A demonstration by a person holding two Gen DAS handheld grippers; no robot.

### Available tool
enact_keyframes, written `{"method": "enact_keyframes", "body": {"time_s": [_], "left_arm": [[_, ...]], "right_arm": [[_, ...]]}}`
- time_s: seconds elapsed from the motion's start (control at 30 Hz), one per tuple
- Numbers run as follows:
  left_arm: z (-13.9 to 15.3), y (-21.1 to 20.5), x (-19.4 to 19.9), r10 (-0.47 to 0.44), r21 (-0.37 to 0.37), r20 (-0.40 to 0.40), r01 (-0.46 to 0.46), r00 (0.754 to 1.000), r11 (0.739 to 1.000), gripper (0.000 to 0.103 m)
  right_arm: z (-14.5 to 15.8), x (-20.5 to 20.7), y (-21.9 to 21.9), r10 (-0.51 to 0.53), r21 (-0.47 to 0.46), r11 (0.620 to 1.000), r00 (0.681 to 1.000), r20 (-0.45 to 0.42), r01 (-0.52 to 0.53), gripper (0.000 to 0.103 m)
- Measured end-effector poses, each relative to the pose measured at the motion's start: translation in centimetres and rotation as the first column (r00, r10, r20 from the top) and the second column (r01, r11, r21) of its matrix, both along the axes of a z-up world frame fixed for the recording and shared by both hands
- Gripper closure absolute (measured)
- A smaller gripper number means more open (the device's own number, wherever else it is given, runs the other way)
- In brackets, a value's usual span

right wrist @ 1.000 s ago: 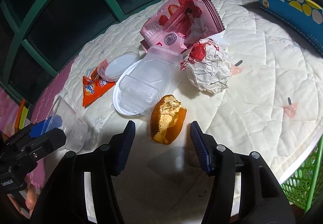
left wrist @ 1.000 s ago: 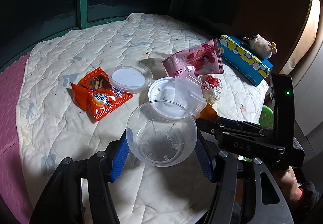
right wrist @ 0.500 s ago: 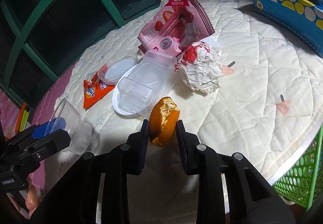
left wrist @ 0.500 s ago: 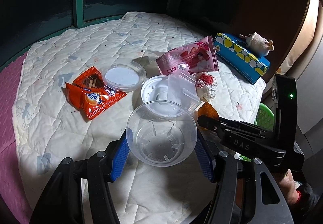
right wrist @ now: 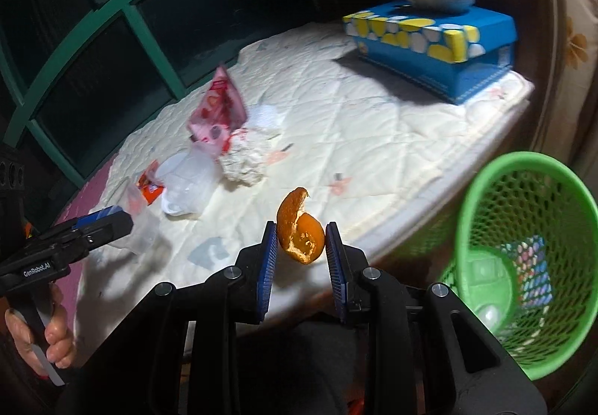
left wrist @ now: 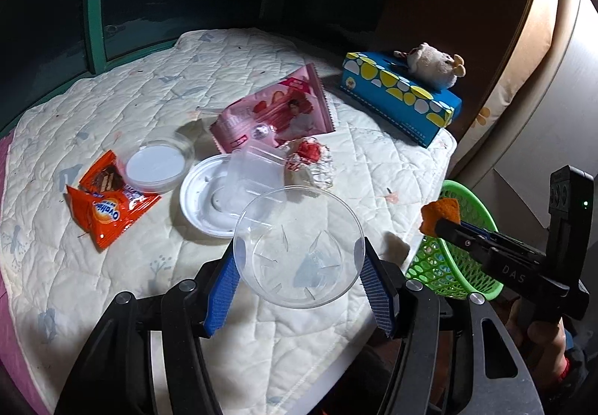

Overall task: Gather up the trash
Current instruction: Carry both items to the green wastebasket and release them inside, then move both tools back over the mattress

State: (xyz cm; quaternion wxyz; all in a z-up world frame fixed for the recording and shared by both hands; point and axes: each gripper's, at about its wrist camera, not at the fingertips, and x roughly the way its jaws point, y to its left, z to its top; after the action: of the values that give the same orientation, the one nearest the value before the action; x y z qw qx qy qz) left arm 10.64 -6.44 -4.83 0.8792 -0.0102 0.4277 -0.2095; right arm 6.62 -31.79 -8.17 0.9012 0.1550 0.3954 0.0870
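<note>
Lifted off the quilted bed within the last second, the orange peel rides clamped in the right tongs toward the green basket, while the left tongs remain clamped on a clear plastic cup.

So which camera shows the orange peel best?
The right wrist view: the orange peel sits central and large between the right tool fingers, pith visible. The left wrist view shows it small, far right, above the green basket.

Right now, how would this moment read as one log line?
left gripper: shut on clear plastic cup | right gripper: shut on orange peel, lifted | green mesh basket: beside mattress
</note>
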Motion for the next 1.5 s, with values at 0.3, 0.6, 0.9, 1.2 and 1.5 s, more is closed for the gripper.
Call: {"method": "enact_keyframes", "body": {"time_s": [0.3, 0.6, 0.9, 1.2, 1.5], "left_arm": [[-0.2, -6.5, 0.2, -0.115, 0.004, -0.013, 0.115, 0.993, 0.993, 0.044], [-0.4, -12.8, 0.2, -0.213, 0.019, -0.02, 0.213, 0.977, 0.977, 0.044], [-1.0, -18.5, 0.2, -0.308, 0.015, -0.036, 0.309, 0.951, 0.951, 0.044], [-2.8, -24.8, -0.1, -0.396, 0.011, -0.072, 0.398, 0.915, 0.917, 0.044], [-5.2, -29.9, -0.3, -0.45, 0.018, -0.132, 0.457, 0.883, 0.889, 0.044]], "right_arm": [[-4.3, -2.5, -12.2, -0.258, -0.089, 0.965, 0.957, -0.136, 0.247, 0.076], [-7.5, -3.3, -17.8, -0.359, -0.142, 0.931, 0.909, -0.21, 0.335, 0.073], [-7.3, -4.0, -19.1, -0.395, -0.138, 0.916, 0.904, -0.163, 0.376, 0.068], [-4.4, -7.5, -20.5, -0.43, -0.09, 0.902, 0.899, -0.082, 0.423, 0.057], [-2.5, -10.3, -20.7, -0.457, -0.049, 0.889, 0.889, -0.028, 0.455, 0.048]]}}
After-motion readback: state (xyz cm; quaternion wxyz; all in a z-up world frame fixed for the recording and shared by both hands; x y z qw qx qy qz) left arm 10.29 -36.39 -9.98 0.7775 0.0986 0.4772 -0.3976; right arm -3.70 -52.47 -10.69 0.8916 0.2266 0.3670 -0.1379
